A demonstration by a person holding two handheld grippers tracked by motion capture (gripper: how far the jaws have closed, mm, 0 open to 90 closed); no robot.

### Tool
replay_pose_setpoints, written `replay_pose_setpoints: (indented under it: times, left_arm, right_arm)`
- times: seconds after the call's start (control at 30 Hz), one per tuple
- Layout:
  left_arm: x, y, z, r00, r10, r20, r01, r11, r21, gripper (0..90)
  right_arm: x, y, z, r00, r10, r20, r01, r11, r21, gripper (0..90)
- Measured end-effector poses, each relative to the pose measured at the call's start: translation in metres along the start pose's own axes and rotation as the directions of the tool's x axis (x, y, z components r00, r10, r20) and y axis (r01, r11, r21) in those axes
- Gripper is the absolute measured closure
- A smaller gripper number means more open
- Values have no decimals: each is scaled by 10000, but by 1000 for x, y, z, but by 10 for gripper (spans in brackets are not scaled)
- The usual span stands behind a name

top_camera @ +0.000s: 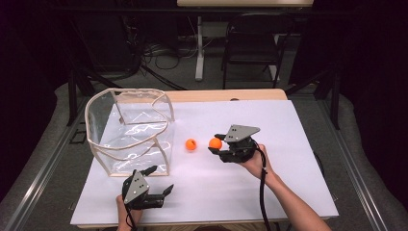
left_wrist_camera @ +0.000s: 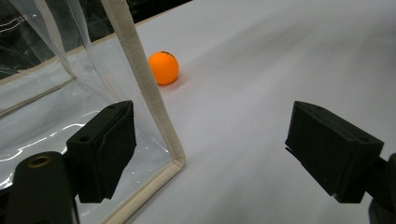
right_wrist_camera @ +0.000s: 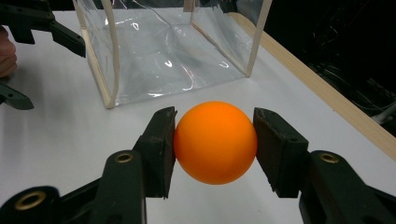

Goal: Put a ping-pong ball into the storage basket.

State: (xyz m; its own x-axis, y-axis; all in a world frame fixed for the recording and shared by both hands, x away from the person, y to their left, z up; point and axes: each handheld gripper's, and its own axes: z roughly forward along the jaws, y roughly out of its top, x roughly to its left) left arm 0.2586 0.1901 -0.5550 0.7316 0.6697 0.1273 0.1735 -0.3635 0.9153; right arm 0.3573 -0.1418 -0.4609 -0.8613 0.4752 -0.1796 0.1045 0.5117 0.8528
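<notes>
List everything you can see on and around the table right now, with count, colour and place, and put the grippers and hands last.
held ball: 1, orange, clamped between the right gripper's jaws, right of the table's middle.
loose ball: 1, orange, lying on the table between the bag and the held ball.
bag: 1, clear plastic with cream trim, open-topped, standing on the table's left half.
table: 1, white top with a wooden far edge.
chair: 1, black, behind the table.
left gripper: 1, black, jaws open, at the bag's near corner.
right gripper: 1, black, shut on the held ball.
hands: 2, coming in from the near edge.
</notes>
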Motion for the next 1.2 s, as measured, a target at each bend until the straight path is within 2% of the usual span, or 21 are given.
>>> replay_pose_setpoints:
  times: [0.63, 1.2]
  left_arm:
    - [0, 0, 0, 10000, -13, 10, 13, 10000, -17, 158]
    - [0, 0, 0, 10000, -16, 23, 16, 10000, -28, 158]
  right_arm:
    - [-1, 24, 9, 9993, -333, -155, 330, 9993, -168, 507]
    - [-5, 38, 13, 9990, -382, -222, 378, 9991, -194, 507]
